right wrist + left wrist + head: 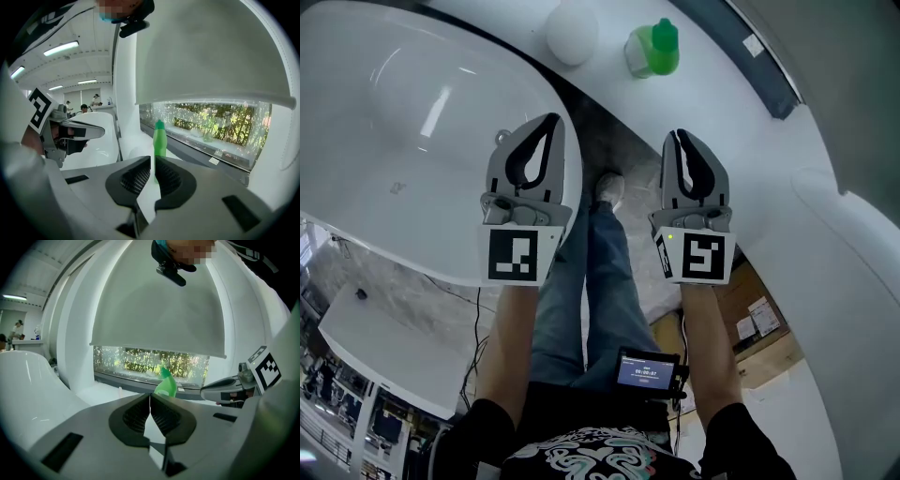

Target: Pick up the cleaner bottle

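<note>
1. 1 green cleaner bottle [654, 49] stands upright on the white ledge [712, 80], beyond the bathtub's [394, 122] far right end.
2. 1 round white object [572, 31] sits between bathtub and bottle.
3. 2 grippers: the left gripper [551, 122] is above the bathtub's right rim and the right gripper [677, 136] is further right. Both have jaws closed on nothing.

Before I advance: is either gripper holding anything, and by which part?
Nothing held. The left gripper and right gripper are shut and empty; the green cleaner bottle stands untouched ahead.
</note>
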Tool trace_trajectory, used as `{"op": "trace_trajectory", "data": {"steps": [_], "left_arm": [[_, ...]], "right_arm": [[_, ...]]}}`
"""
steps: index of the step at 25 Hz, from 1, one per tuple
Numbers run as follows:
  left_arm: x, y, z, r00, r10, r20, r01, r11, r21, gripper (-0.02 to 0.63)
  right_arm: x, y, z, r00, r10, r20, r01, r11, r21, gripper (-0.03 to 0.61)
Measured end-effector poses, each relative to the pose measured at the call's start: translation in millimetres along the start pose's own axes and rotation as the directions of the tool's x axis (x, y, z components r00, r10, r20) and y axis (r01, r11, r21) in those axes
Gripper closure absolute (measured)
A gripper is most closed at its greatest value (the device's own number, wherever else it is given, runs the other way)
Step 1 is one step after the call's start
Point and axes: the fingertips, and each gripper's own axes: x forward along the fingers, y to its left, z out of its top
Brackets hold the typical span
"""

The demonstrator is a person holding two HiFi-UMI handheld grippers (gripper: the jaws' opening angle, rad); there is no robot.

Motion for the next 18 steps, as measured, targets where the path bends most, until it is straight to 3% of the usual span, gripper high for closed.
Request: {"op": "trace_trajectory", "data": {"steps": [9, 18], "left_arm": [[27, 3, -7, 0.998, -0.068, 0.002, 0.068, 0.997, -0.037, 0.595], [57, 18, -11, 0.996, -0.087, -0.036, 0.087, 0.996, -0.009, 0.595]], "right_arm": [[32, -11, -9, 0.999, -0.037, -0.035, 0.037, 0.999, 0.018, 0.546], [57, -21, -16, 0.995, -0.058, -0.075, 0.061, 0.997, 0.044, 0.546]]}}
